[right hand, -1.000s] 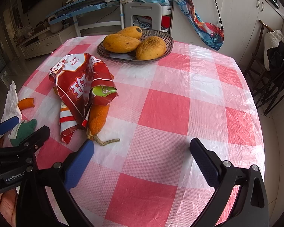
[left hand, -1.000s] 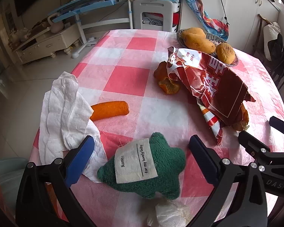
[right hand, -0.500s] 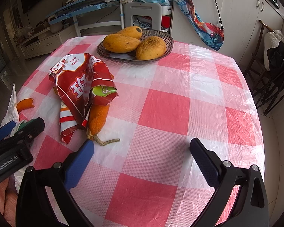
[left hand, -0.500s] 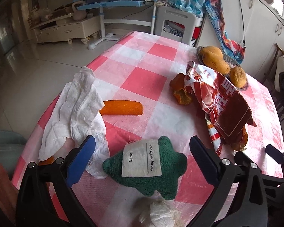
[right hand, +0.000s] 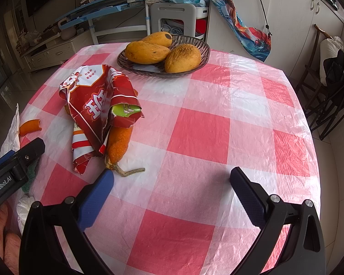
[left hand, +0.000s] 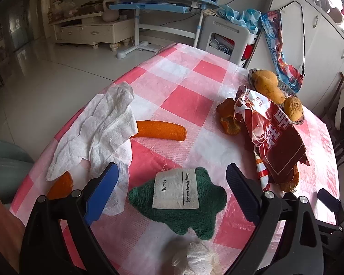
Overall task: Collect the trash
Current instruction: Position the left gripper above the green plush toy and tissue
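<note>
Left tongs (left hand: 172, 190) apart (just narrowing) over green plush toy (left hand: 178, 204), seemingly untouched, right tongs (right hand: 170, 189) apart

Wrapper (right hand: 101, 105) hides most of the peel (right hand: 119, 144) under it; tissue (right hand: 11, 133) is cut off at the left edge.

Each hand-held black plastic gripper, the left gripper (left hand: 172, 192) and the right gripper (right hand: 172, 194) alike, has angular frame arms studded with silver screws, two fingers (left hand: 101, 194) faced with ribbed blue pads, and the left one's side carries white "GenRobot.AI" lettering.
</note>
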{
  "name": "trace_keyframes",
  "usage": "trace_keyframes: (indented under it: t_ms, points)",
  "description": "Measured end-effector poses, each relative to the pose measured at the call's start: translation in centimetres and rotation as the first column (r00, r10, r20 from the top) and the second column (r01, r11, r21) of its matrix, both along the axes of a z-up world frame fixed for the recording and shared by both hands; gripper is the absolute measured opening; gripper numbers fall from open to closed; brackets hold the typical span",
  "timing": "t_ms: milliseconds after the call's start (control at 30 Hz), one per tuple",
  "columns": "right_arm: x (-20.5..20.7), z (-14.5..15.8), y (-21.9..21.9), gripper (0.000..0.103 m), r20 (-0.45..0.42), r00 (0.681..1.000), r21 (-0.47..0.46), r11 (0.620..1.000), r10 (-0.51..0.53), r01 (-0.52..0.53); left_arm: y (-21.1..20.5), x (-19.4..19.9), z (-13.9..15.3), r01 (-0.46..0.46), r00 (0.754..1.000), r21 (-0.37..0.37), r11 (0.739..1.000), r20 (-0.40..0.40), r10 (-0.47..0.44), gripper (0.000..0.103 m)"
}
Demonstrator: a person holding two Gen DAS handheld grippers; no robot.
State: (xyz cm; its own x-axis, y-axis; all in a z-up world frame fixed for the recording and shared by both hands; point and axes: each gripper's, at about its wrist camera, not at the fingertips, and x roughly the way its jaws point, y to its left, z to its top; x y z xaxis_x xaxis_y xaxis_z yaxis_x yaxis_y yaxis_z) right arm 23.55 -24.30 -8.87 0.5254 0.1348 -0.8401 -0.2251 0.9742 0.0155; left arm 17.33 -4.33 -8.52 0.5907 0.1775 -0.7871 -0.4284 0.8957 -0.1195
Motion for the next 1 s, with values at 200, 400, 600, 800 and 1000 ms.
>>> trace_keyframes:
  t_ms: [200,400,600,800,1000]
  points:
    - [0.0,0.0,0.0,0.097,0.000,1.000,0.000,1.000,0.000,0.000,-0.2,0.0,-0.2,-0.051,0.999,0.026,0.998,-0.017,0.052,0.087]
    - [0.0,-0.1,-0.3,0.096,0.001,1.000,0.001,1.000,0.000,0.000,-5.2,2.3,-0.3,0.044,0.986,0.349,0.936,-0.166,0.015,0.093]
    - [0.0,0.0,0.0,0.097,0.000,1.000,-0.001,1.000,-0.004,0.004,-1.6,2.0,-1.1,0.089,0.991,0.114,0.990,-0.113,-0.076,0.096]
    - [0.1,0.1,-0.1,0.097,-0.001,1.000,0.002,1.000,-0.003,0.003,-1.7,2.5,-1.4,0.124,0.987,0.120,0.985,-0.118,-0.109,0.096]
    - [0.1,0.1,-0.1,0.097,-0.001,1.000,0.003,1.000,-0.003,0.003,-2.0,2.6,-1.3,0.124,0.987,0.125,0.984,-0.121,-0.109,0.096]
